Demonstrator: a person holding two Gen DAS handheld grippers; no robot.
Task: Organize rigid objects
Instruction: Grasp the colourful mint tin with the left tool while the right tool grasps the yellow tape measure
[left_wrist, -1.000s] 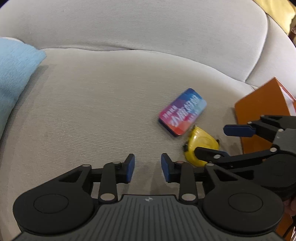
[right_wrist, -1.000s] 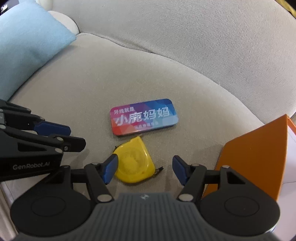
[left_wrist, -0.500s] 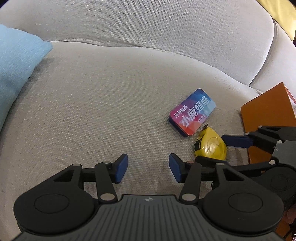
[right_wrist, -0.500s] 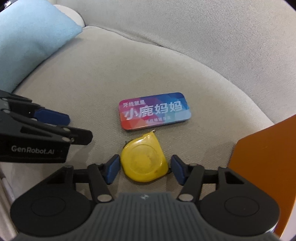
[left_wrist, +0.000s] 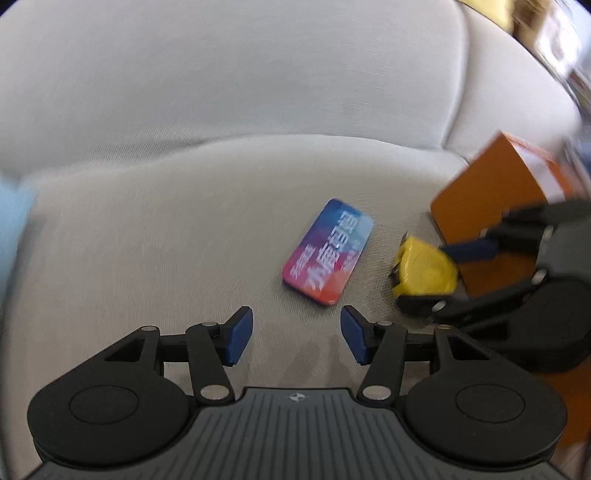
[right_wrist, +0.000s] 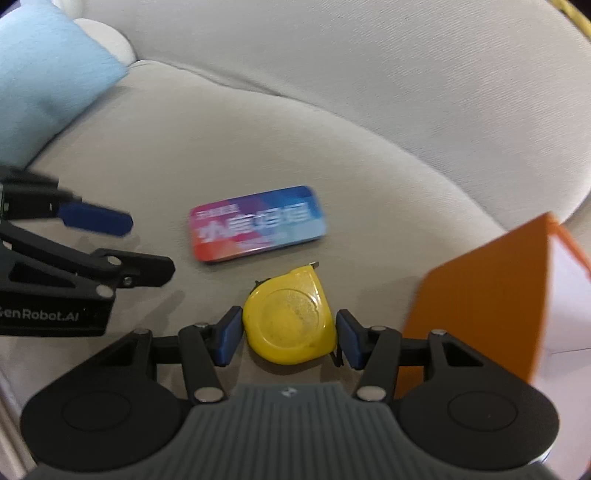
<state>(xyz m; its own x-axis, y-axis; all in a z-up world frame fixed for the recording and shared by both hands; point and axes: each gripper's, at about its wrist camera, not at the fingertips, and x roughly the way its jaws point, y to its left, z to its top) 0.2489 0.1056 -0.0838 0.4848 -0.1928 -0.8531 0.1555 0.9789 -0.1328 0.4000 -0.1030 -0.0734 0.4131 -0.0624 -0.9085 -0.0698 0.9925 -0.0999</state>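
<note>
On the grey sofa seat (right_wrist: 258, 140), taking the flat tin (right_wrist: 258, 223) as the landmark: to its left the left gripper (left_wrist: 296, 334) bears the white lettering "GenRobot.AI" on its black body, and its jaws are opening, blue pads apart with only fabric between them, just short of the tin's near end. The tin itself, a rounded rectangle in pink, purple and blue, carries white Chinese characters too blurred to read. Just in front of it lies the yellow tape measure (right_wrist: 291, 323), rounded, scuffed, its tape tip pointing toward the tin. The right gripper (right_wrist: 288, 339) clasps it, a blue pad against each side. Right of the tin stands an orange box (right_wrist: 476, 295).
</note>
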